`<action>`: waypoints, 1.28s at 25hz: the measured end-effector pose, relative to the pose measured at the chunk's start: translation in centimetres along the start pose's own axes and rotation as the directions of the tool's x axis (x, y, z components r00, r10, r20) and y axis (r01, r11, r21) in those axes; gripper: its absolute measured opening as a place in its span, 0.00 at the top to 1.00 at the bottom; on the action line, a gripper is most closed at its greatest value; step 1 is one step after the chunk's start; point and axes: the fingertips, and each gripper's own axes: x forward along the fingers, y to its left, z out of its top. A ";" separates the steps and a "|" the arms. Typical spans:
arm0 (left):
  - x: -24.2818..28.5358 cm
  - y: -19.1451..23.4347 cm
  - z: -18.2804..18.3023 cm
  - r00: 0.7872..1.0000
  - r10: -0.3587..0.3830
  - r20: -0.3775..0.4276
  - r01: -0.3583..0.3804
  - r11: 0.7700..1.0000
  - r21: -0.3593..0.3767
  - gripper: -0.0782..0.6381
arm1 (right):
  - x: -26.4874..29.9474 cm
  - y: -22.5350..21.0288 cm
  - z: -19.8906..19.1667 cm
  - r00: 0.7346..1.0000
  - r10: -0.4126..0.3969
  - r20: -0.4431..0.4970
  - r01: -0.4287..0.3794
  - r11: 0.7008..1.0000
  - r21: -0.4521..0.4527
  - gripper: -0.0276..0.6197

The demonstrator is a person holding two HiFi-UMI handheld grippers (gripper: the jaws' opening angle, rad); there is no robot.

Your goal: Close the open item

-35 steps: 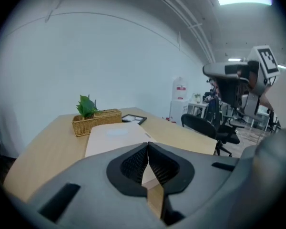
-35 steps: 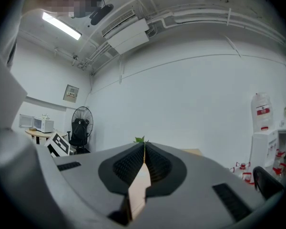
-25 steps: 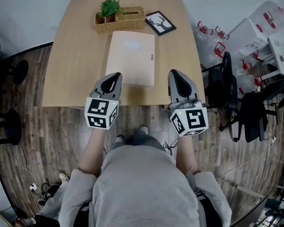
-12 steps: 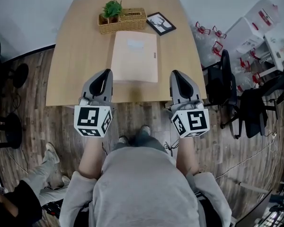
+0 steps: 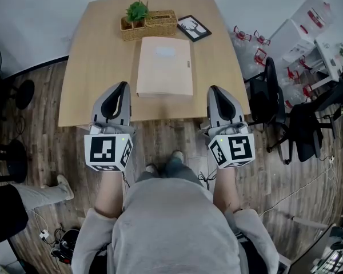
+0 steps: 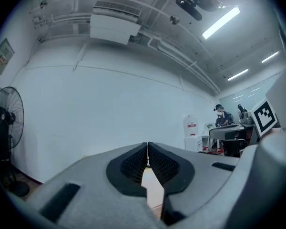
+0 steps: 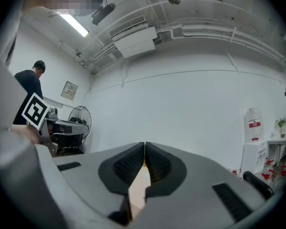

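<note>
A flat beige box (image 5: 164, 66) lies closed in the middle of the wooden table (image 5: 97, 67). My left gripper (image 5: 118, 90) hovers over the table's near edge, left of the box, jaws shut on nothing. My right gripper (image 5: 217, 93) hangs at the near edge to the box's right, also shut and empty. In the left gripper view the gripper (image 6: 148, 149) points up at a white wall, its pads together. The right gripper view shows its gripper (image 7: 145, 149) likewise closed, aimed at the wall.
A wicker basket (image 5: 151, 24) with a small green plant (image 5: 136, 9) stands at the table's far edge, a framed picture (image 5: 194, 27) beside it. Black chairs (image 5: 274, 96) and clear bins (image 5: 297, 33) crowd the right. A fan (image 6: 5, 123) stands left. A person's leg (image 5: 40, 194) shows at lower left.
Both grippers have drawn back toward me from the box, the left one farther and lower. The bystander at lower left has shifted.
</note>
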 end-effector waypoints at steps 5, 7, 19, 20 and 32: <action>-1.4 0.7 0.8 1.000 0.009 0.027 -0.009 1.000 -0.004 0.87 | -1.0 0.7 0.6 1.000 -0.018 0.013 0.018 1.000 -0.003 0.94; -1.7 1.0 1.1 0.999 0.010 0.033 -0.010 1.000 0.001 0.87 | -1.2 0.9 0.9 1.000 -0.026 0.016 0.026 1.000 -0.005 0.94; -3.2 1.3 2.1 0.998 -0.007 0.066 0.007 1.000 -0.004 0.87 | -2.4 2.1 1.9 0.998 -0.064 0.025 0.064 0.997 -0.030 0.94; -3.3 1.3 2.1 0.998 -0.007 0.067 0.008 1.000 -0.004 0.87 | -2.5 2.2 2.0 0.997 -0.066 0.026 0.067 0.997 -0.031 0.94; -4.7 1.0 2.4 0.997 -0.025 0.074 0.026 1.000 -0.006 0.87 | -3.7 3.2 2.5 0.996 -0.079 0.034 0.080 0.996 -0.034 0.94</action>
